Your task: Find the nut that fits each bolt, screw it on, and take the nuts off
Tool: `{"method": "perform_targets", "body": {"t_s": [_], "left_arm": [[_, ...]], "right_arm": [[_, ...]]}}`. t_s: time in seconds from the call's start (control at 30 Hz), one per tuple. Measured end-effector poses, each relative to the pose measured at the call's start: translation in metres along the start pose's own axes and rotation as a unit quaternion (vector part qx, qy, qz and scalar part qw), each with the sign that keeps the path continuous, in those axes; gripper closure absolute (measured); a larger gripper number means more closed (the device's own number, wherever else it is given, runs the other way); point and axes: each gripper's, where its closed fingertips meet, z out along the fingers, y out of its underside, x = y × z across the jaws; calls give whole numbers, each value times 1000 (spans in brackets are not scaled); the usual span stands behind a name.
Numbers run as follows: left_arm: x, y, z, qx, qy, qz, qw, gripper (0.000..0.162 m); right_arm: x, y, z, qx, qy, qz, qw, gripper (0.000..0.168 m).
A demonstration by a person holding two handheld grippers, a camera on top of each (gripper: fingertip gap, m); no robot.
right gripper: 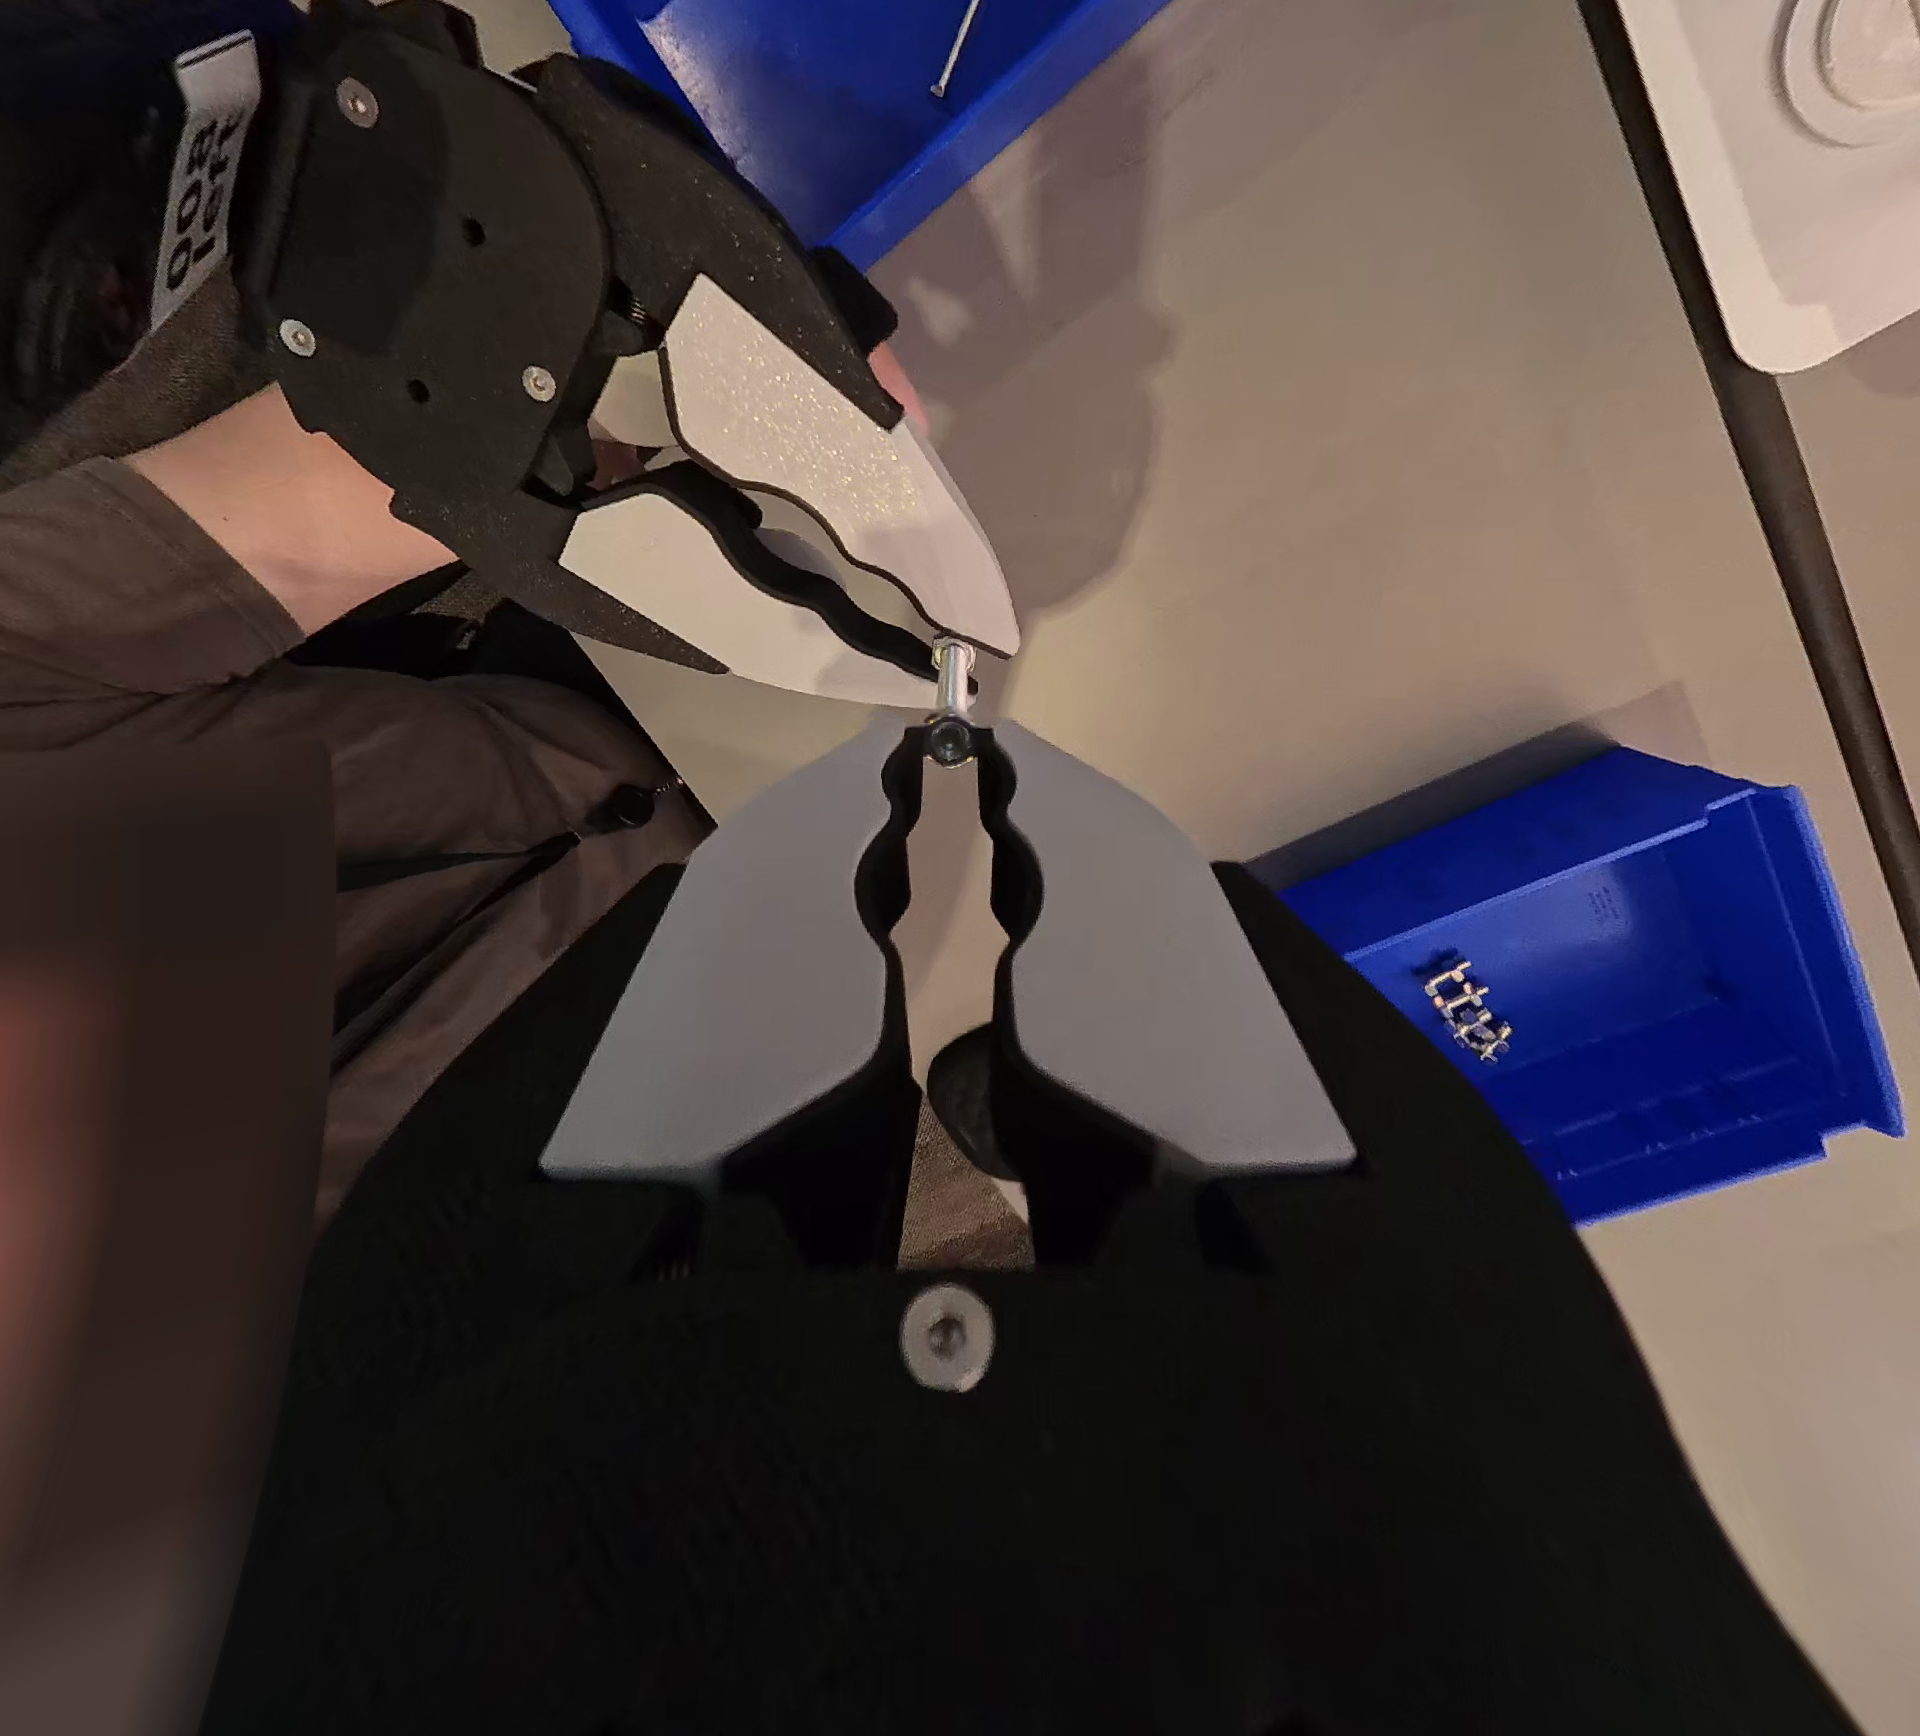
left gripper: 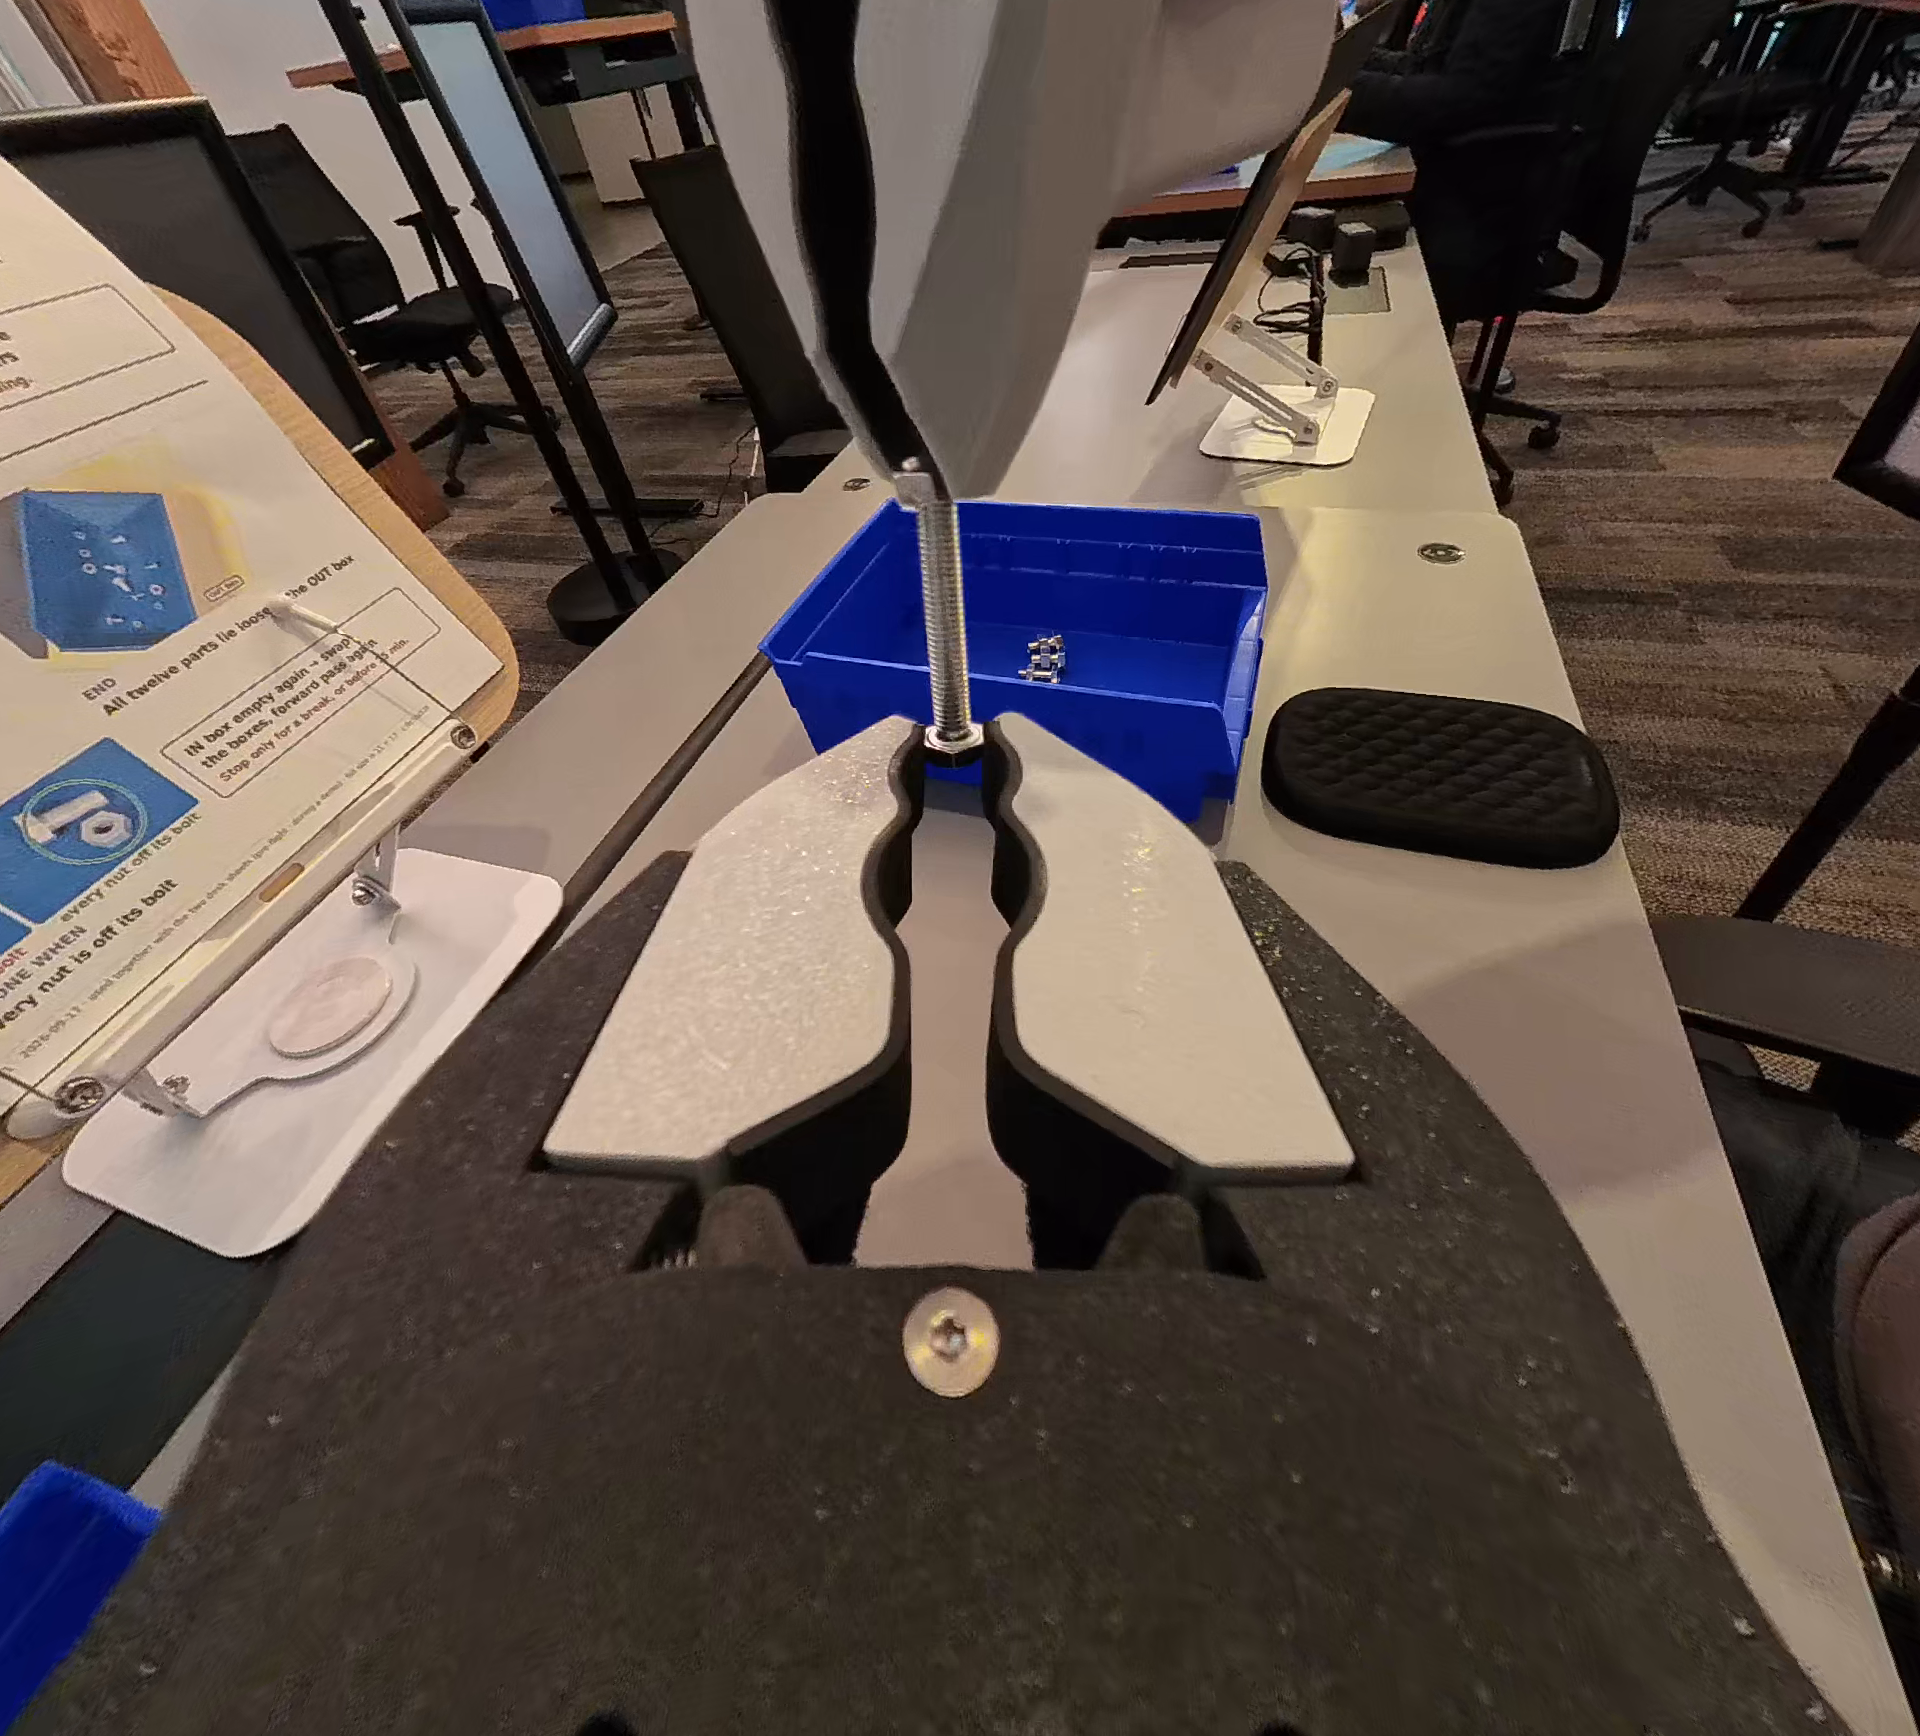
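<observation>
I'm pinching nut (left gripper: pixel 951 744) in left tool (left gripper: pixel 951 751), gripping bolt (left gripper: pixel 943 616) head in right tool (right gripper: pixel 951 744); bolt standing upright over tabletop (left gripper: pixel 1351 907), blue bin (left gripper: pixel 1039 637) behind.

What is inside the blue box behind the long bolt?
A small clump of shiny metal parts lies inside the blue box. The near wall and left tool hide some of the floor.
</observation>
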Motion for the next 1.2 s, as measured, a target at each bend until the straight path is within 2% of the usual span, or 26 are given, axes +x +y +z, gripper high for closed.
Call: {"method": "perform_targets", "body": {"t_s": [0.47, 0.97, 1.2], "left_arm": [[-8, 3, 1, -19, -49, 29, 998, 152], [-14, 3, 1, -12, -56, 12, 998, 152], [-13, 0, -2, 0, -49, 6, 999, 152]], "right_arm": [[6, -1, 2, 19, -49, 92, 994, 157], [12, -6, 3, 31, -14, 67, 997, 157], [8, -9, 0, 37, -21, 62, 997, 157]]}}
